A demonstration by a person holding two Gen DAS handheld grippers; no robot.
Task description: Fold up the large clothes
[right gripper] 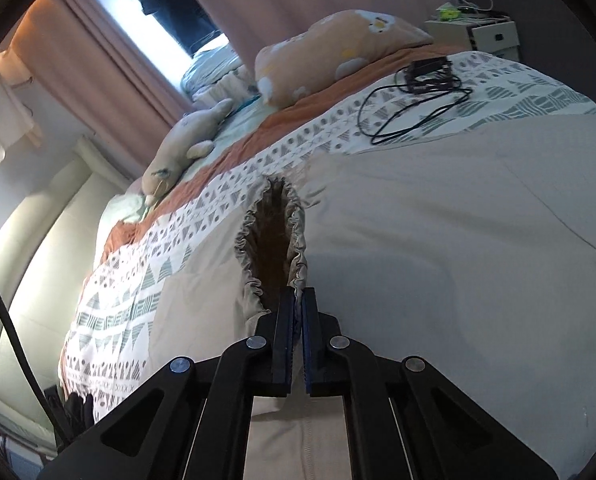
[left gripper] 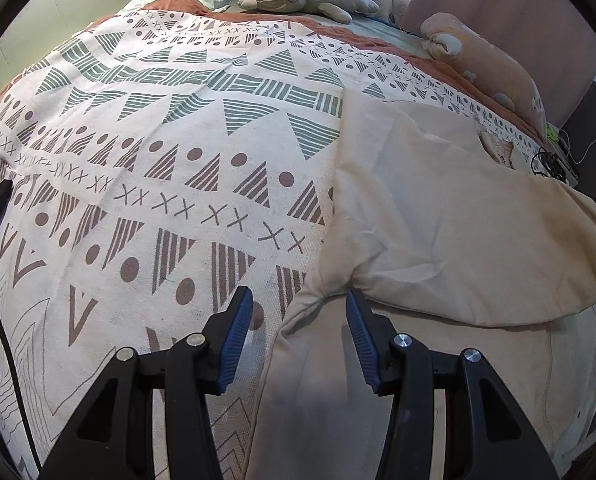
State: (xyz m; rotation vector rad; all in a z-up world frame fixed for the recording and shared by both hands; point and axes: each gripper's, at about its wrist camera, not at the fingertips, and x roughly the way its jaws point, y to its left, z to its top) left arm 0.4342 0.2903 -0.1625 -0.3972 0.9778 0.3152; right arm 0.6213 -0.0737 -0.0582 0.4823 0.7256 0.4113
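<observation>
Left gripper (left gripper: pixel 299 300) hovers over garment (left gripper: pixel 438 232) edge, fingers spread wide, gripping nothing. Beige garment spread on patterned blanket (left gripper: pixel 158 152) on bed, sleeve folded across body. Right gripper (right gripper: pixel 297 300) fingers pinched tight on gathered sleeve cuff (right gripper: pixel 274 236). Plush toy (right gripper: pixel 182 144), pillow (right gripper: pixel 338 52), black cable (right gripper: pixel 414 100) near bed's far edge.
</observation>
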